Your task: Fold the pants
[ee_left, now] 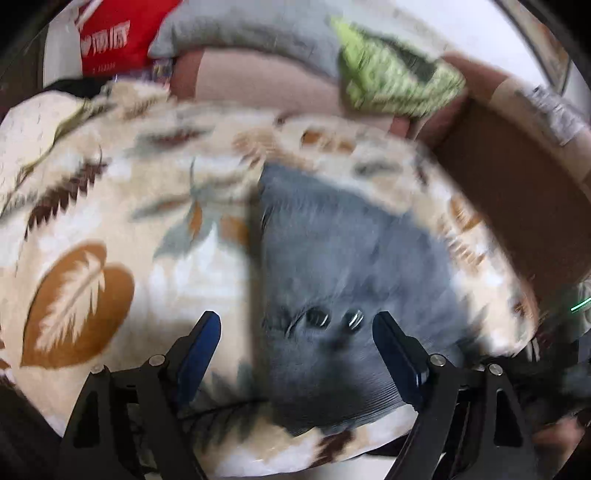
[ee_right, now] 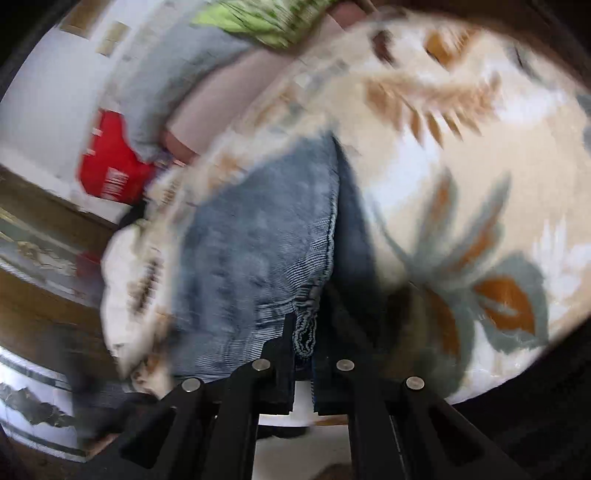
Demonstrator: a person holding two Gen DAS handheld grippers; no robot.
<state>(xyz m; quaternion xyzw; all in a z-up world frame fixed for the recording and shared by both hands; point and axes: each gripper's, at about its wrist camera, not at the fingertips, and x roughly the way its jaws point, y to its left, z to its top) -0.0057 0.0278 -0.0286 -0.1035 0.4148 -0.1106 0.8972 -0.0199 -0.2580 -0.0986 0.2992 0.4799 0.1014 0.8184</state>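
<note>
1. Landmark: leaf-print blanket (ee_left: 92, 229) spread over the surface. The pants (ee_left: 332, 251), grey-blue corded fabric, lie on top of it, near its front edge, two metal eyelets (ee_left: 336, 317) showing at the near end.
2. Right gripper (ee_right: 303, 334): jaws clamped tight on a bunched hem or waistband edge of the pants at the front edge of the blanket. Fabric is pinched between the pads and puckers there.
3. Left gripper (ee_left: 295, 328): jaws spread wide, nothing held. It hovers above the near end of the pants, one finger over the blanket, the other over the cloth. Whether it touches the cloth cannot be told; both views are blurred.
4. Step in hand, as judged: securing the near edge of the garment, one side gripped, the other not yet.
5. Next move likely calls for the left gripper to drop onto the near edge by the eyelets and close, so both corners can be lifted evenly and carried toward the blanket's far side.
6. Writing: red bag (ee_left: 122, 33) beyond the blanket's far left corner carries white characters, too blurred to read. Cardboard box (ee_left: 524, 192) at the blanket's right has a pale label, unreadable.
</note>
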